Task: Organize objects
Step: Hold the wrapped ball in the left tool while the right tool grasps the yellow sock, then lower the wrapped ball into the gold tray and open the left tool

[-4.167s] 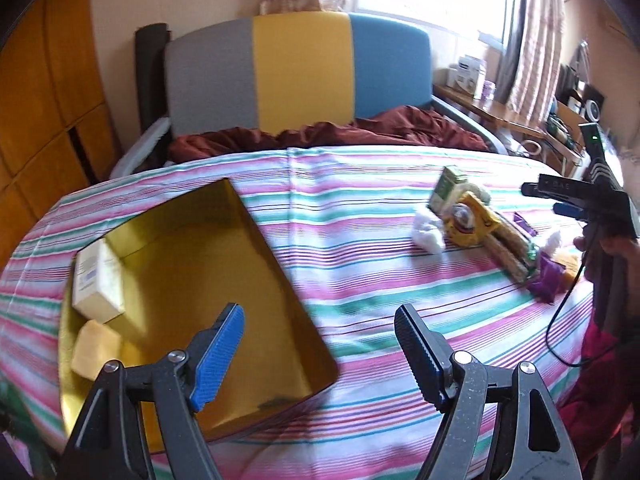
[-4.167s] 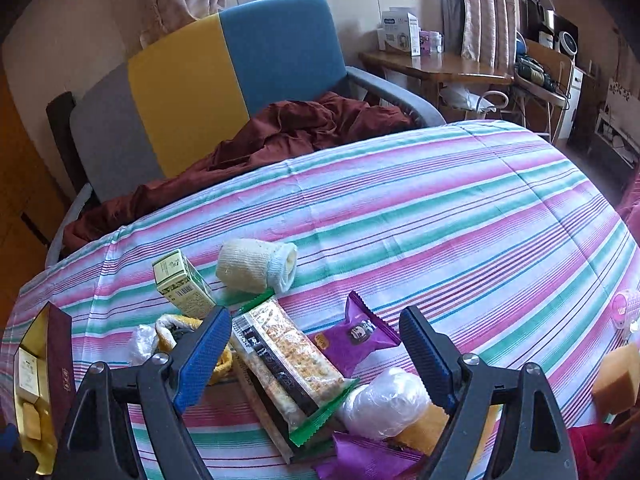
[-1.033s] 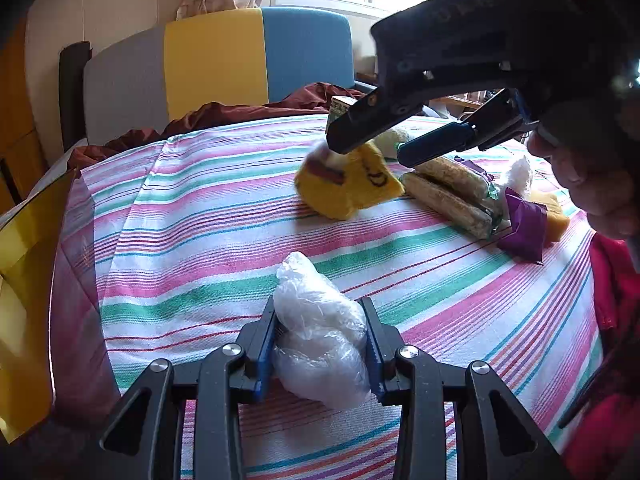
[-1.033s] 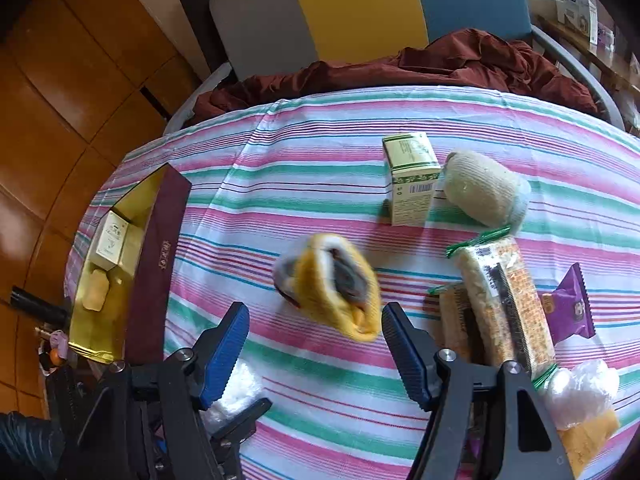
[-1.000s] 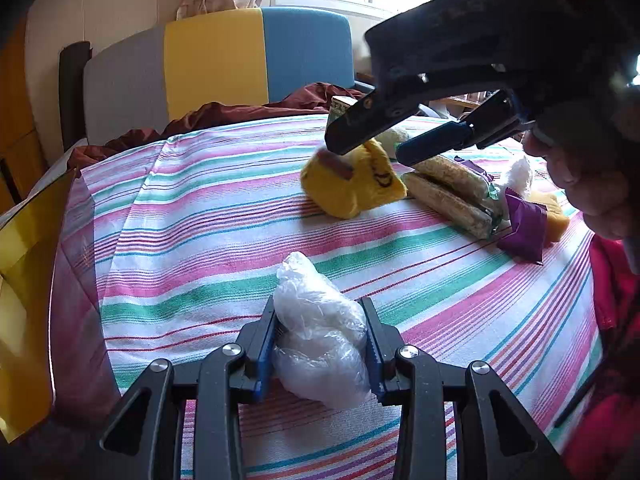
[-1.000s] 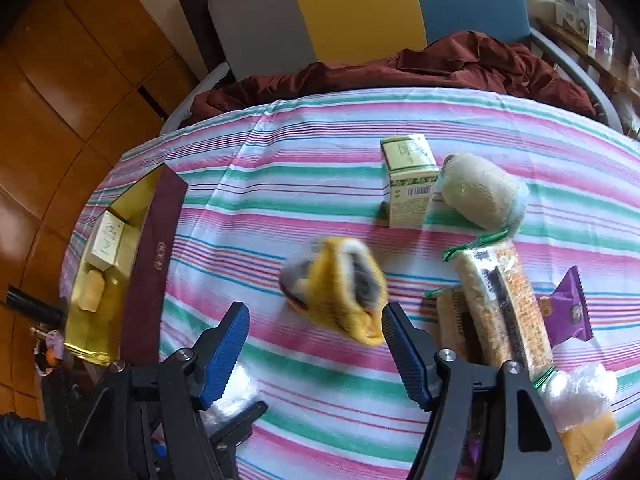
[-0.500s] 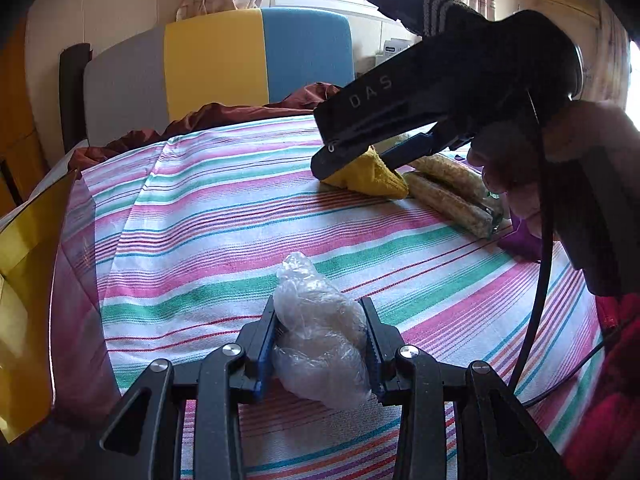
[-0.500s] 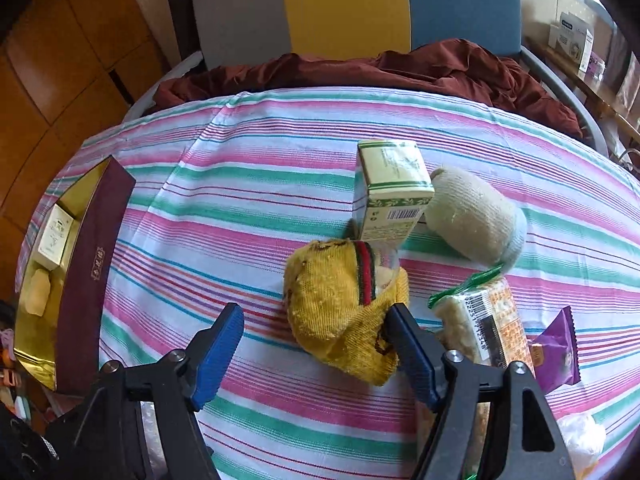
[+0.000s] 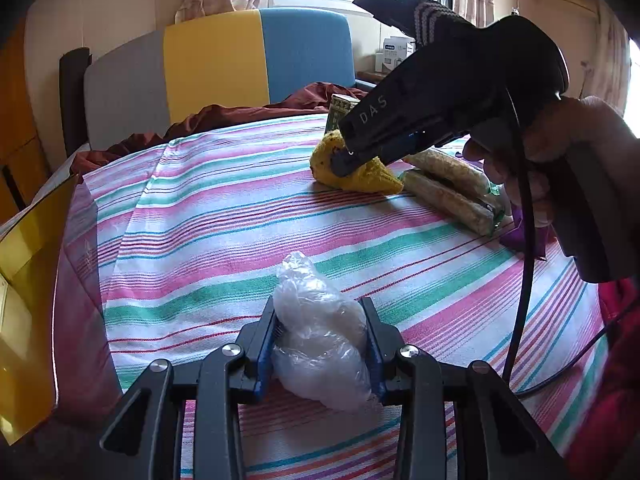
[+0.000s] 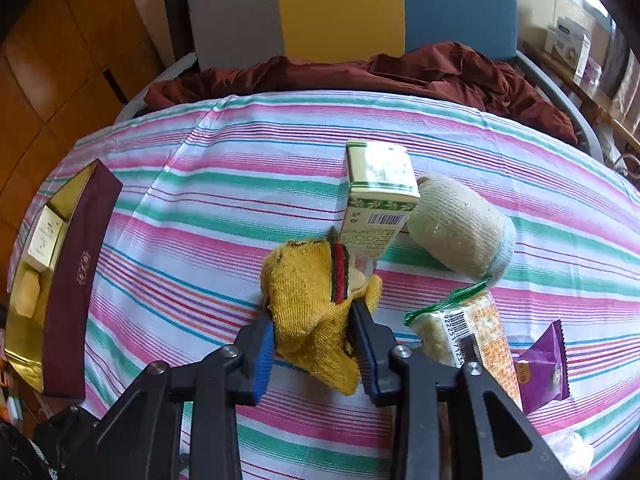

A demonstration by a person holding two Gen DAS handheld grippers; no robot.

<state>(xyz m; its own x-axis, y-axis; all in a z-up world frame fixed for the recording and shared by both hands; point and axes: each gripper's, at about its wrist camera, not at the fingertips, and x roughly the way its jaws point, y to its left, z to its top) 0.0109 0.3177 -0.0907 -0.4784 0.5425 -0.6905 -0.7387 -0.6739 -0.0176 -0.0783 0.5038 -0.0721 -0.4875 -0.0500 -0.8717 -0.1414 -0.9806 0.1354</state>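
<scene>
Lying lengthwise between pads: yellow sock (image 10: 316,312)

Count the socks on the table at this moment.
2. A yellow sock lies between the closing jaws of the right gripper, just in front of the green box. A beige sock lies rolled up right of that box. Others may be hidden.

Left of the right gripper (image 10: 314,344), bare striped cloth (image 10: 192,240) lies open; carton (image 10: 378,196) and cream roll (image 10: 456,228) crowd ahead; snack packs (image 10: 472,336) block its right.
</scene>
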